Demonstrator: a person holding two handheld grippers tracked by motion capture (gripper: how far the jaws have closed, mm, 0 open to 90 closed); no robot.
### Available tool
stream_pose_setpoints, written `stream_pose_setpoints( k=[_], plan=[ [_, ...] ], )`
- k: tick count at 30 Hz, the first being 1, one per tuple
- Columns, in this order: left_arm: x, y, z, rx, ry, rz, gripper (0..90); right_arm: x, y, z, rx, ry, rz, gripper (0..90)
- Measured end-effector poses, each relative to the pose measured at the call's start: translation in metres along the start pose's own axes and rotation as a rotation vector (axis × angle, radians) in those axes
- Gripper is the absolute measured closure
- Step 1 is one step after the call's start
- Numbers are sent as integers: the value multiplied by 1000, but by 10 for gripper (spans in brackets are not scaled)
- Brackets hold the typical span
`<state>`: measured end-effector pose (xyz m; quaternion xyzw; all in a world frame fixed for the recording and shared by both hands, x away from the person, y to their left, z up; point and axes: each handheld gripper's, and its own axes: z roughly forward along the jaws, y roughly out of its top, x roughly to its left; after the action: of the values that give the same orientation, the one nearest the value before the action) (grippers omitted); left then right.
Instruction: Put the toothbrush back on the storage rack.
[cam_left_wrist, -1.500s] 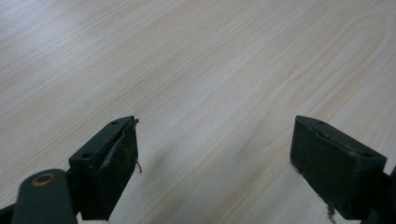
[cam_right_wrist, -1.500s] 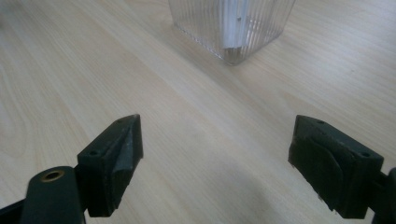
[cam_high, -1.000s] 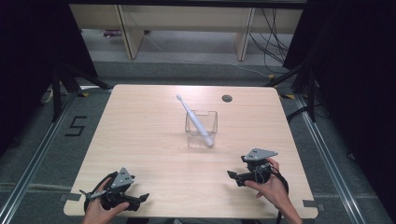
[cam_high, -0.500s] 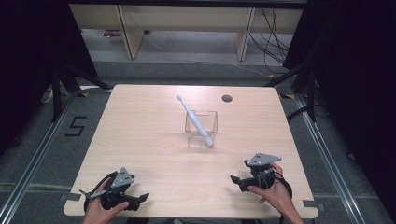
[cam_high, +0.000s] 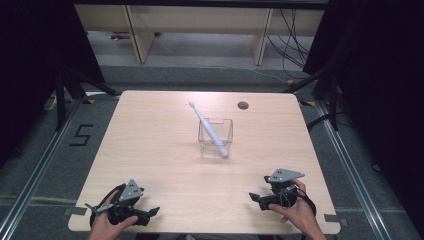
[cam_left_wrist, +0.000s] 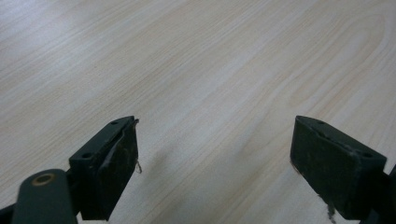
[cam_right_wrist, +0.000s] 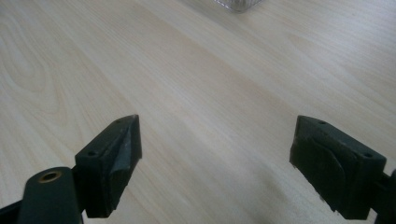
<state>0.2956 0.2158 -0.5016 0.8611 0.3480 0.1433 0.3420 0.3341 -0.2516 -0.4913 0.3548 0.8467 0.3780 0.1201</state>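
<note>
Well ahead of its spread, empty jaws, the right gripper (cam_high: 256, 198) has drawn back toward the table's (cam_high: 160, 150) near edge, leaving the toothbrush (cam_high: 209, 129) leaning in the clear cup (cam_high: 215, 138), while the left gripper (cam_high: 152, 212) rests equally spread, suggesting placement is complete.

One toothbrush (cam_high: 207, 129), one clear container (cam_high: 216, 137)

clear box (cam_right_wrist: 238, 4): cut off by the top edge, right gripper view
left hand (cam_high: 107, 227): cut off at the bottom edge, high view
</note>
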Motion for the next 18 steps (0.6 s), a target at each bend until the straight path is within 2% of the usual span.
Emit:
stream_pose_setpoints(
  k=[1, 2, 3, 4, 6, 7, 10, 11, 12, 14, 16, 17, 18],
  plan=[
    [0, 0, 0, 0, -1, 1, 149, 0, -1, 0, -3, -4, 3, 171],
    [0, 0, 0, -1, -2, 1, 149, 3, -2, -2, 7, -7, 38, 171],
    [0, 0, 0, 0, 1, 0, 149, 0, -2, -2, 1, -17, 10, 171],
    [0, 0, 0, 0, 1, 2, 149, 3, -4, -3, 10, -8, 46, 171],
    [0, 0, 0, 0, 0, 1, 149, 0, -5, -2, 7, -5, 10, 171],
    [0, 0, 0, -1, -2, 1, 149, 1, -5, -3, 10, -14, 29, 171],
    [0, 0, 0, 0, 2, 0, 148, 0, -7, -3, 9, -3, 7, 171],
    [0, 0, 0, 0, 2, 0, 149, 1, -7, -3, 10, -5, 30, 171],
    [0, 0, 0, 0, 0, 0, 148, -1, -8, -3, 2, -6, -1, 171],
    [0, 0, 0, 3, 2, 1, 149, 0, -8, -4, 7, -2, 12, 170],
    [0, 0, 0, 2, 2, 1, 149, -2, -9, -4, 3, -18, -19, 171],
    [0, 0, 0, 0, 2, 0, 149, 2, -9, -6, 21, -12, 47, 169],
    [0, 0, 0, 0, -1, 1, 149, 1, -9, -5, 16, -12, 30, 168]
  ],
)
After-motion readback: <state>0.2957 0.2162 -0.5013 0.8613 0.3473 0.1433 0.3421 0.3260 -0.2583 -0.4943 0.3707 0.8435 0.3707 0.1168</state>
